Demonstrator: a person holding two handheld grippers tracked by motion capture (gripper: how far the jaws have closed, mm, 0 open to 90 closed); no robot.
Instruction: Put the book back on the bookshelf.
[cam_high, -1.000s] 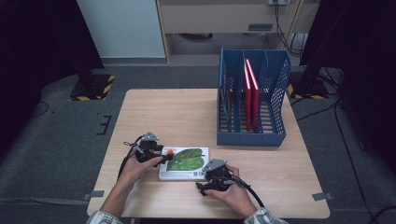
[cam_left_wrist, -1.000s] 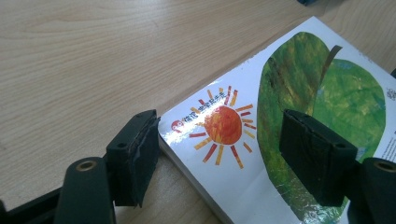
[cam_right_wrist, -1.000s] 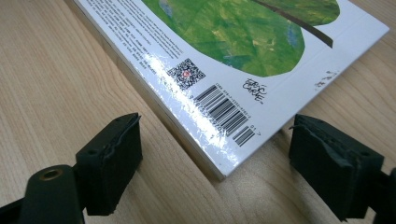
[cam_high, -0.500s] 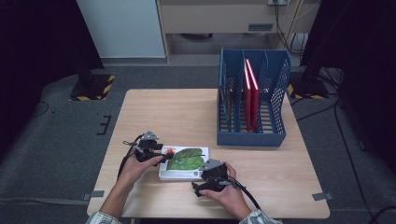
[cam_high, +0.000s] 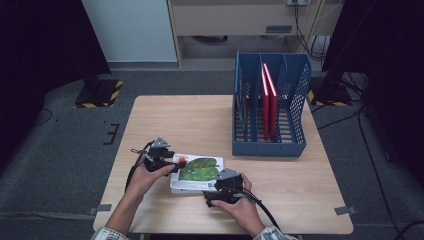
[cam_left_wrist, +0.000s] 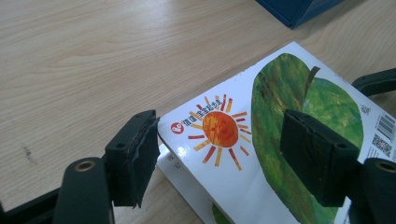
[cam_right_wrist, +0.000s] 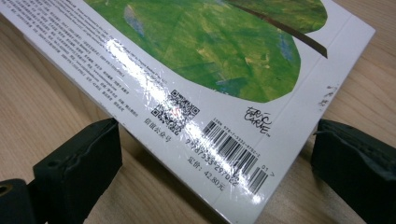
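Note:
A picture book (cam_high: 197, 172) with a green leaf and an orange sun on its white cover lies flat near the table's front edge. My left gripper (cam_high: 173, 167) is open at the book's left end. In the left gripper view its jaws (cam_left_wrist: 219, 158) stand wide apart on either side of the sun corner of the book (cam_left_wrist: 280, 116). My right gripper (cam_high: 219, 189) is open at the book's front right corner. In the right gripper view the barcode corner of the book (cam_right_wrist: 210, 46) sits between the spread jaws (cam_right_wrist: 215, 158), with neither pad touching it.
A blue mesh file rack (cam_high: 270, 105) stands at the back right of the wooden table (cam_high: 175, 120), with red books (cam_high: 267, 97) upright in its slots. The rack's corner (cam_left_wrist: 299, 9) shows beyond the book. Grey floor surrounds the table.
My right gripper has crept slightly left, closer around the book's front corner. The left gripper and the book have hardly moved.

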